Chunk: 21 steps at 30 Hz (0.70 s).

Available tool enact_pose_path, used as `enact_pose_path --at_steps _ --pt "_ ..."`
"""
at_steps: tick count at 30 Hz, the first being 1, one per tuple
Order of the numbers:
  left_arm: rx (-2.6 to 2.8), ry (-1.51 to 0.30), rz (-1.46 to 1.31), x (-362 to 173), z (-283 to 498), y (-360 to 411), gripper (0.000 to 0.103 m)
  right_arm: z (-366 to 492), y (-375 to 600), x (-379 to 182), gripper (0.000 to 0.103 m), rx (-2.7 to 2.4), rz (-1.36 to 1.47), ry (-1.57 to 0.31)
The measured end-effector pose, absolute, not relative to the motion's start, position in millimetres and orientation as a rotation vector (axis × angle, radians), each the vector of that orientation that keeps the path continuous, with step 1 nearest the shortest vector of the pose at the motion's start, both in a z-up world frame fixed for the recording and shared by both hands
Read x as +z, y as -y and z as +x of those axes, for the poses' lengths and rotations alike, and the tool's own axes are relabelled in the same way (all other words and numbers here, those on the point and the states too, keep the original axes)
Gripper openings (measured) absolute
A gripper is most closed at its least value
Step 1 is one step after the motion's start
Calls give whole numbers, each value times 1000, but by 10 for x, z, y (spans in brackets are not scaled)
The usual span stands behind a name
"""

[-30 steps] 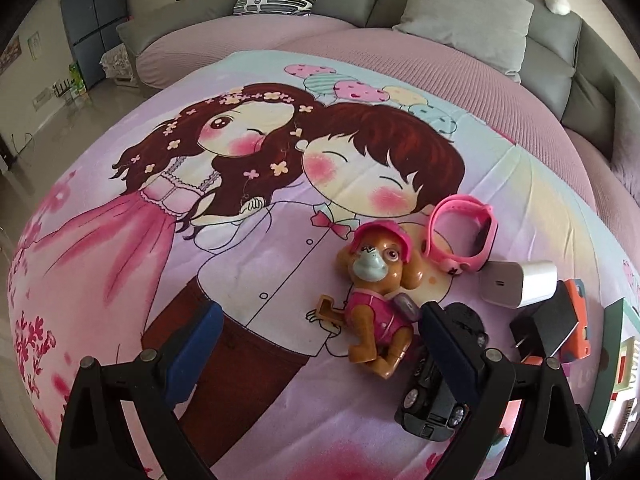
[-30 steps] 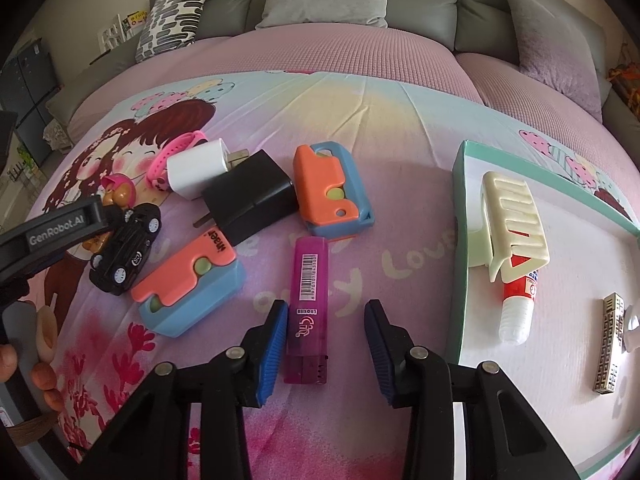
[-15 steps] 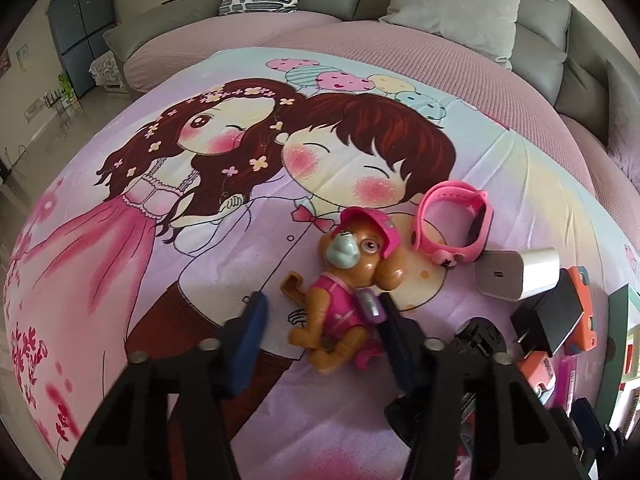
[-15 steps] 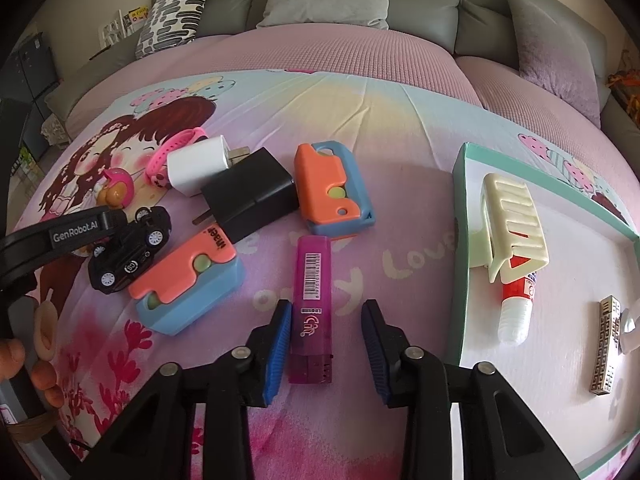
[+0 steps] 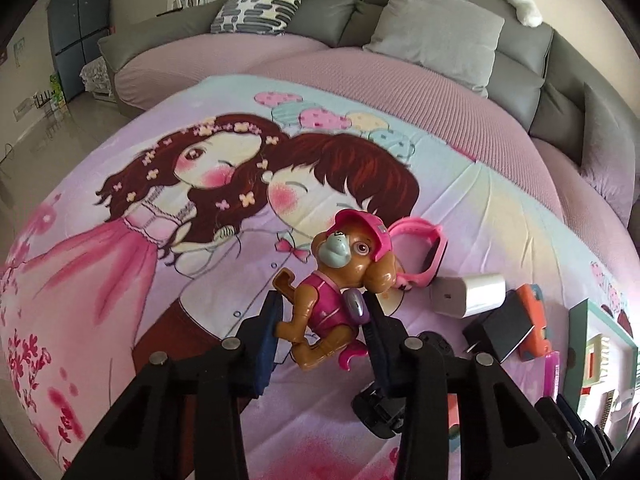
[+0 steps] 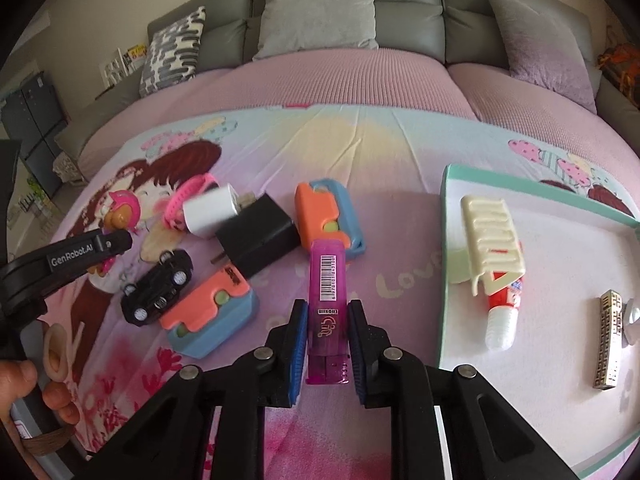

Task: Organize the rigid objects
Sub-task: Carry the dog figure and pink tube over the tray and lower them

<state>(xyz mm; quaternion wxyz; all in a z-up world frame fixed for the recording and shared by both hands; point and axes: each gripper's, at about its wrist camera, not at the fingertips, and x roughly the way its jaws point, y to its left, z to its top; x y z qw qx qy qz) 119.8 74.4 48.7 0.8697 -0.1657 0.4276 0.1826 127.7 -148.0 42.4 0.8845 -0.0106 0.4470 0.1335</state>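
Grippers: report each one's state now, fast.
Left gripper: closed on the toy dog, its fingers having just closed in.
Right gripper: closed on the purple lighter.

Soft even daylight, faint shadows, strong fisheye bending with dark vignetted corners, slightly soft focus at edges

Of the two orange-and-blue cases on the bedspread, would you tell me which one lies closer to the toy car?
The salmon-topped case, lying right beside the black toy car. The other orange case sits farther back, beyond the black charger.
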Motion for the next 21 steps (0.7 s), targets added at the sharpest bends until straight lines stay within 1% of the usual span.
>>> enact_pose_path --at_steps 9,21 --pt "349 -846 -350 696 1148 -666 41 1264 1583 549 21 259 15 -895" --pt "306 -825 -331 813 1144 -516 41 1253 1655 608 21 254 37 -875"
